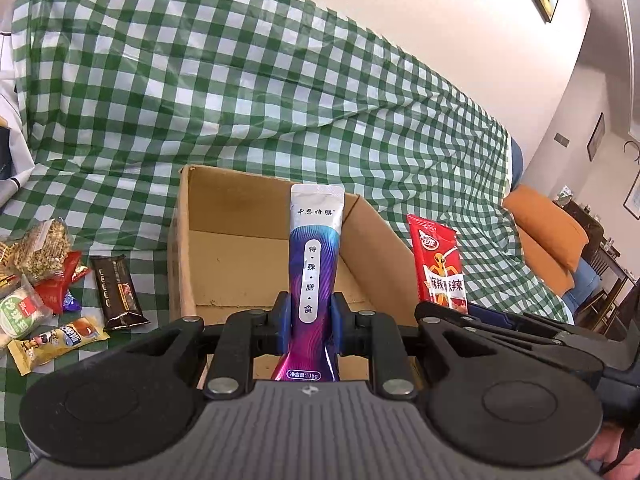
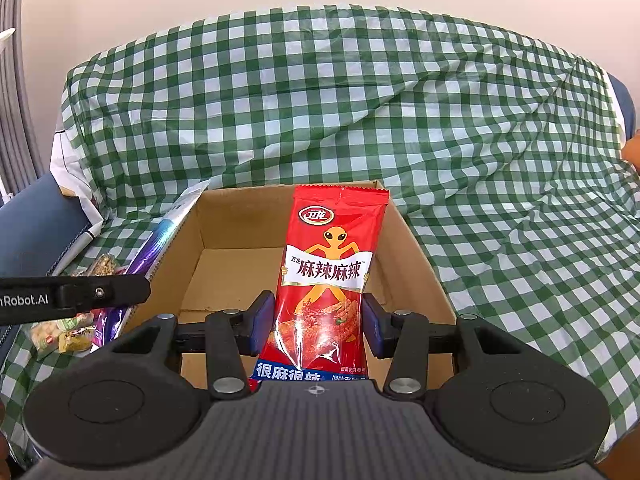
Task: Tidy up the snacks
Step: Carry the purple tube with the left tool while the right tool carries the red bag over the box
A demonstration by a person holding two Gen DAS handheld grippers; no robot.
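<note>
Holding a snack apiece, both hand-held grippers face the open box (image 1: 276,248), which fills the centre of each frame, so the coming move turns on dropping forward and down into it.

The left hand-held gripper (image 1: 308,316) is clamped on the purple sachet (image 1: 314,264). Its long axis runs straight up the frame, upper half showing against the box's inner walls. The right hand-held gripper (image 2: 314,320) grips the red packet (image 2: 326,276) the same way, upright, at centre frame over the box floor; the left view shows that packet (image 1: 438,260) at right, beyond the box's right wall.

My guess is that neither is clearly nearer. Each looks into the box over its near edge, the left one toward the box's left side, the right one toward its right.

Loose snacks (image 1: 44,284) lie on the checked cloth (image 1: 240,92) at lower left of the left view, a dark bar (image 1: 118,292) nearest the box.

Both packets' lower ends are cut off by the gripper bodies, and the near box wall is hidden behind the linkages. The box floor looks bare where visible, but the packets cover its middle. How high each packet hangs above the floor cannot be judged.
</note>
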